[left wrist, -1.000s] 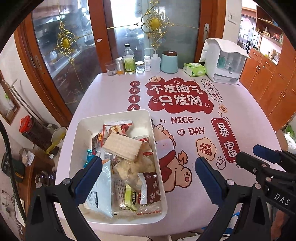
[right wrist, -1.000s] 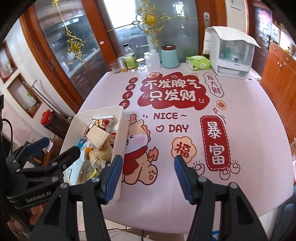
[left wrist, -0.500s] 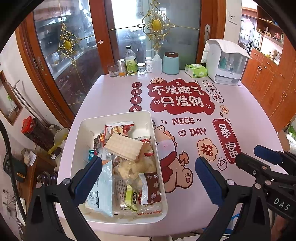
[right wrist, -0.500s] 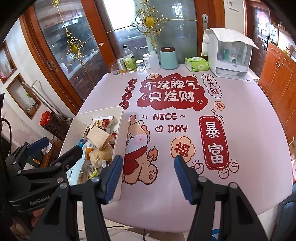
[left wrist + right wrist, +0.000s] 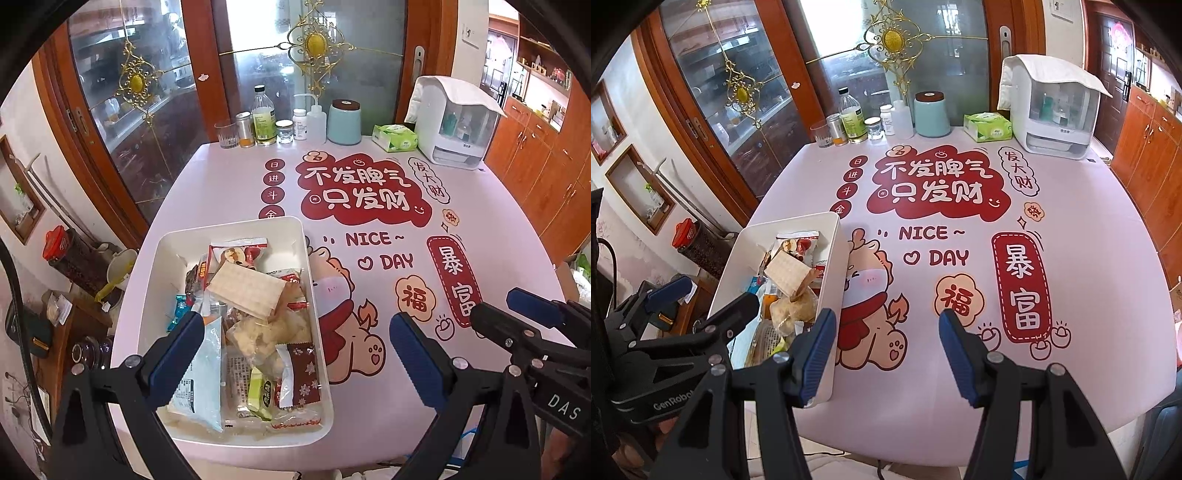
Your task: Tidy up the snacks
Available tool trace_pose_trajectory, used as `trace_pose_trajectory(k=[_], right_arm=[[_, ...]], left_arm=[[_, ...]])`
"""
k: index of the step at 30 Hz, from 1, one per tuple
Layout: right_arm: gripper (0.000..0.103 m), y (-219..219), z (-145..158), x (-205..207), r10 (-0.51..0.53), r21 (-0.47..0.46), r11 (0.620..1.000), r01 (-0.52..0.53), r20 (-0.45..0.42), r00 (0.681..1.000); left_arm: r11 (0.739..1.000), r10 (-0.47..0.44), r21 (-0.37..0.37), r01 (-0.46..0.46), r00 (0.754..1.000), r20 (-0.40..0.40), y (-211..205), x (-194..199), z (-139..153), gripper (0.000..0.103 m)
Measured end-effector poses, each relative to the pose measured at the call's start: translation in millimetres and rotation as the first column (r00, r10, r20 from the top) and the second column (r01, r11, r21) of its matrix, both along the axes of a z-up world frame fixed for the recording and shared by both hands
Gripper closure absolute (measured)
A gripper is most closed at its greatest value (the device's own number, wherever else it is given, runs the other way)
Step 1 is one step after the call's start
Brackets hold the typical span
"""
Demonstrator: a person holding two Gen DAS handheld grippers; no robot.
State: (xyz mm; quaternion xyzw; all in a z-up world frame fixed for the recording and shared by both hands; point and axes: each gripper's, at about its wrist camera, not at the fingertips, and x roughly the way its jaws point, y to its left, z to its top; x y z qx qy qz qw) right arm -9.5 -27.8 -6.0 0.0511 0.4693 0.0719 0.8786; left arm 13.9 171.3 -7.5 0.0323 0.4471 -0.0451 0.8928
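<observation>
Crowding the far table edge (image 5: 207, 155): bottles (image 5: 264, 120), tissues (image 5: 394, 137).

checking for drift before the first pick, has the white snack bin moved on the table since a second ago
No. The white snack bin still has its far corner over the same red circle on the printed tablecloth; the slight shift is camera motion.

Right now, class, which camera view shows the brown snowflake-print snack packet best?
The left wrist view: the brown snowflake-print packet lies in plain sight near the white bin's front right corner. In the right wrist view, the bin wall and the right claw hide that corner.
</observation>
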Motion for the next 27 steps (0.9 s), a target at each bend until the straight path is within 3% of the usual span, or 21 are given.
trace_pose_trajectory(k=[27], right_arm=[[0.044,-0.4,-1.1,2.8,0.0,0.006,1.0,0.0,-0.003,1.0]], left_arm=[[1.0,0.0,0.001,0.0,1.0,-0.017,-0.2,-1.4,-5.8,0.003]])
